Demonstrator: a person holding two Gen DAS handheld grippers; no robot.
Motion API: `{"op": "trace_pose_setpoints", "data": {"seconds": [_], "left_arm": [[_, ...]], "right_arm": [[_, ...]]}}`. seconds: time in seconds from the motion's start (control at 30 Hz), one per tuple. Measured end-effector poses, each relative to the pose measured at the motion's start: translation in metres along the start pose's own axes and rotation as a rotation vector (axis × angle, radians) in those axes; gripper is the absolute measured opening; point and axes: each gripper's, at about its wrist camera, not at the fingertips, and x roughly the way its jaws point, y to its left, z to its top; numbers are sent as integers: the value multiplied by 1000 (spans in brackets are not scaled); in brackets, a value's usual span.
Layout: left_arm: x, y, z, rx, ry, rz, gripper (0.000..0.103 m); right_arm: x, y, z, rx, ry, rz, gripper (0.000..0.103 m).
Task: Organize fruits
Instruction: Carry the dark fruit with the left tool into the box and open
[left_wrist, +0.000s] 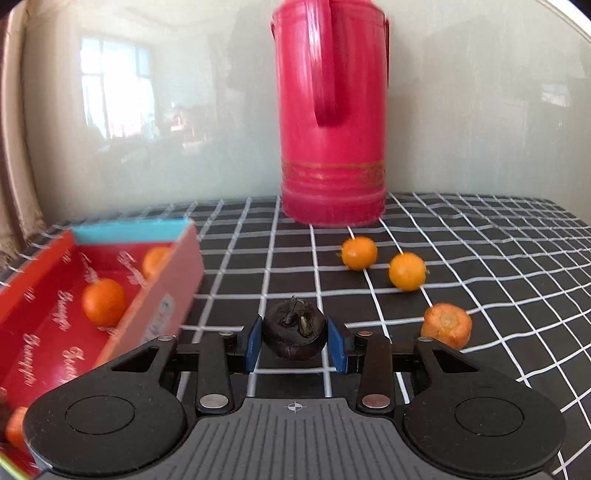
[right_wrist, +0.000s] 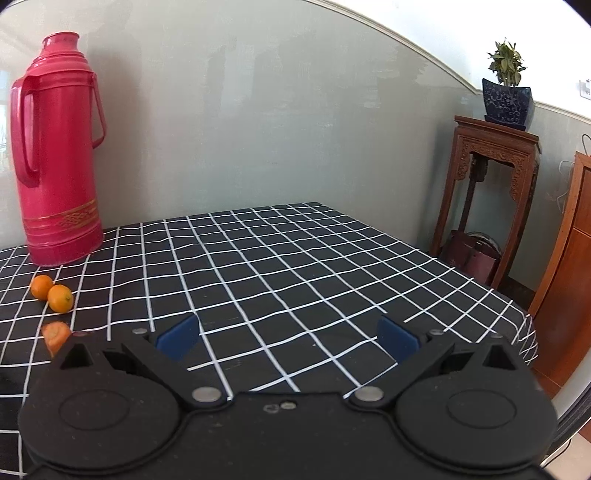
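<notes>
My left gripper (left_wrist: 294, 343) is shut on a dark purple mangosteen (left_wrist: 294, 334), held between its blue pads just above the checked tablecloth. A red box (left_wrist: 66, 317) at the left holds two small oranges (left_wrist: 104, 302). Two more small oranges (left_wrist: 359, 253) (left_wrist: 407, 271) and a carrot piece (left_wrist: 447, 325) lie on the cloth to the right. My right gripper (right_wrist: 288, 338) is open and empty over bare cloth; the oranges (right_wrist: 60, 298) and the carrot piece (right_wrist: 56, 336) show at its far left.
A tall red thermos (left_wrist: 332, 110) stands at the back against the wall, also in the right wrist view (right_wrist: 55, 166). Another orange piece (left_wrist: 16, 428) sits at the box's near end. A wooden stand (right_wrist: 487, 199) with a potted plant is beyond the table's right edge.
</notes>
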Motion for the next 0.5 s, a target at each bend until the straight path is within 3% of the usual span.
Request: {"op": "trace_pose_setpoints", "data": {"seconds": [0.33, 0.5], "left_arm": [[-37, 59, 13, -65, -81, 124, 38], [-42, 103, 10, -115, -53, 232, 38]], "right_arm": [[-11, 31, -4, -49, -18, 70, 97], [-17, 51, -5, -68, -23, 127, 97]]}}
